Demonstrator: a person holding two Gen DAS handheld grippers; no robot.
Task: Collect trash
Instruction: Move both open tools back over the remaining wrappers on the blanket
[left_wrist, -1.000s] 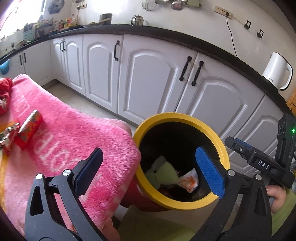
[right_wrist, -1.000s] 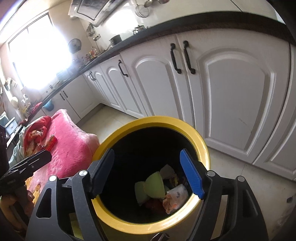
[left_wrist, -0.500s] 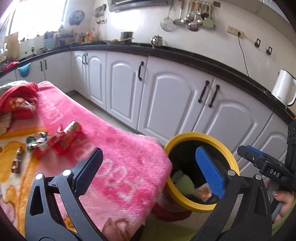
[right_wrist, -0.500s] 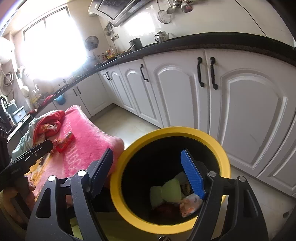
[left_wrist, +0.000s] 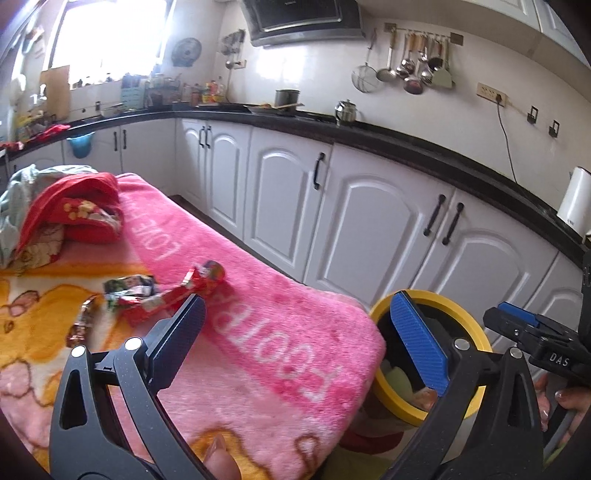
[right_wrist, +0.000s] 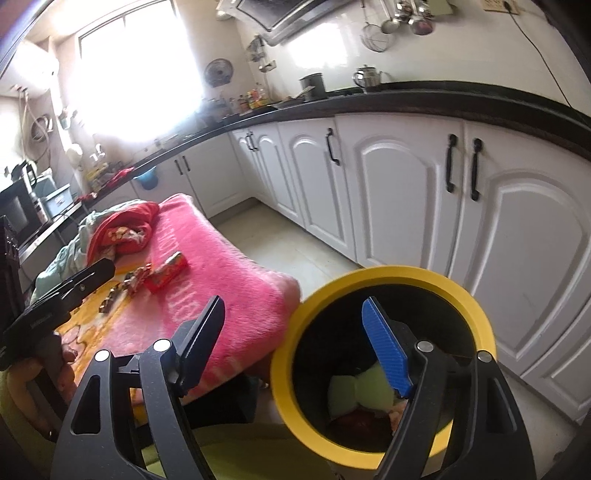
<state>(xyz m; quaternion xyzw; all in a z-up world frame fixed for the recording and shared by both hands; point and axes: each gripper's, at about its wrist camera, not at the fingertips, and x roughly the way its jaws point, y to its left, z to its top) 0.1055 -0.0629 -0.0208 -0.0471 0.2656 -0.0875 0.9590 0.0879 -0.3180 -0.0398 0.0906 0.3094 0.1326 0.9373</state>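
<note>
Now two open claws (left_wrist: 295, 332) (right_wrist: 295, 332), one yellow bin (right_wrist: 461, 291), several wrappers (left_wrist: 147, 295).

white cabinets (left_wrist: 376, 221), kettle (left_wrist: 574, 201), pink blanket (left_wrist: 258, 332)

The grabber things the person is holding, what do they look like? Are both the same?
Yes, they match. Each gripper, left and right, has black frames shaped like triangles with holes in them, silver round bolts, and two flat fingers. The pad facing the camera is ribbed and bright blue. White letters "DAS" are printed on the side of the right one. A yellow-green sleeve shows by the hands.
</note>
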